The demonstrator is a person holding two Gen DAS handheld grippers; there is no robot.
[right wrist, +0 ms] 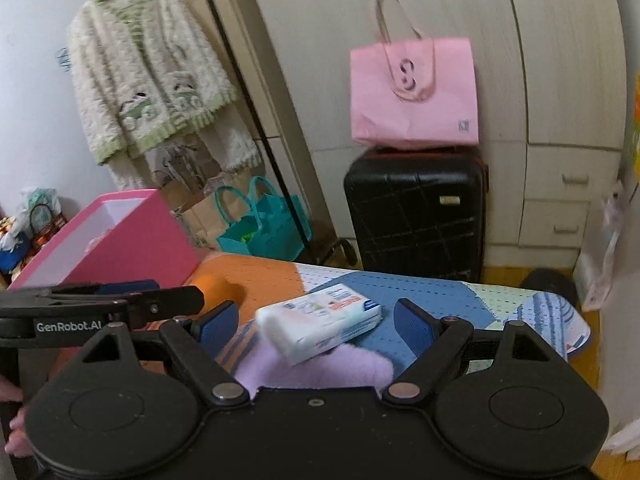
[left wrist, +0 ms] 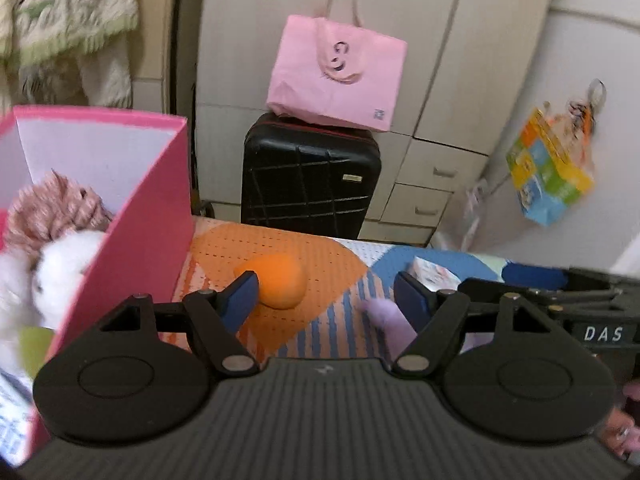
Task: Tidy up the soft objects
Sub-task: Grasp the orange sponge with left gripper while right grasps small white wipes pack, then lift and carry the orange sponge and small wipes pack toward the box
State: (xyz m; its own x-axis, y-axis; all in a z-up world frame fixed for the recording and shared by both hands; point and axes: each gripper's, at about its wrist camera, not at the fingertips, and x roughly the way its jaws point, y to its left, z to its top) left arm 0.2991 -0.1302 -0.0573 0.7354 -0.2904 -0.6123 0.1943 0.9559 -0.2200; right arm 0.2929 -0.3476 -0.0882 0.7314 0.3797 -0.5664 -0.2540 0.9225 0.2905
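Both sets of jaws are standing apart, gripping nothing: the left gripper [left wrist: 322, 296] is hovering by an orange soft ball [left wrist: 280, 280], the right gripper [right wrist: 316, 322] over a tissue pack [right wrist: 320, 320] lying on a lilac plush [right wrist: 320, 368]. All 3 are resting on a patchwork table cover [right wrist: 440, 292]. Beside them, a pink box [left wrist: 140, 220] is holding soft toys [left wrist: 52, 240]. Behind, a pink bag [right wrist: 412, 92] is sitting on a black suitcase [right wrist: 416, 212] against pale cupboards [right wrist: 560, 80].
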